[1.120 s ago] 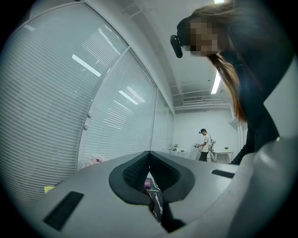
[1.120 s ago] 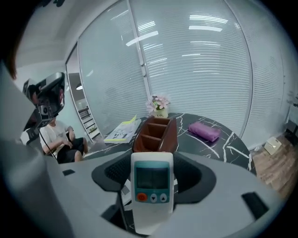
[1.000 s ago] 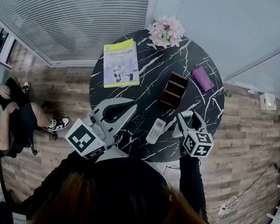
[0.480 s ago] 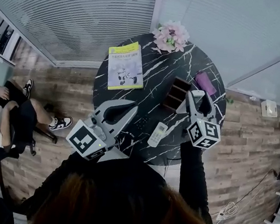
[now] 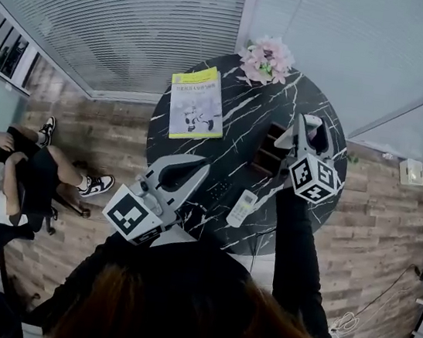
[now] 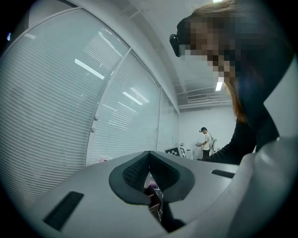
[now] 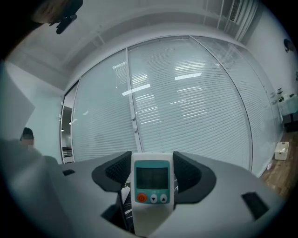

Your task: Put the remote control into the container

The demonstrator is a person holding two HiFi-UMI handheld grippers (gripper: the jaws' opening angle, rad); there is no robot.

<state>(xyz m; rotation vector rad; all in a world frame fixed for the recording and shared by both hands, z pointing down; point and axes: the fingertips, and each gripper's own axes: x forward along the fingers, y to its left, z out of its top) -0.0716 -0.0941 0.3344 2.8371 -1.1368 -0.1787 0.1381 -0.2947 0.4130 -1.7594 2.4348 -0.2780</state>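
The table [image 5: 234, 121] has a glossy black top that looks like marble, veined in white. The floor [image 5: 107, 134] is matt grey-brown wood planking with visible grain. The booklet [image 5: 196, 113] is paper with a smooth printed cover. The container [image 5: 267, 149] looks like dark brown wood with a dull finish. The left gripper [image 5: 198, 167] and the right gripper [image 5: 310, 124] have smooth matt grey plastic shells; their pads [image 7: 117, 170] are dark, finely ribbed and rubbery. The remote control [image 7: 151, 186] in the right gripper is smooth white plastic with a shiny screen. The sleeve [image 5: 298, 247] is black cloth. The glass wall [image 7: 186, 107] is glossy, mirroring strip lights over pale slatted blinds.
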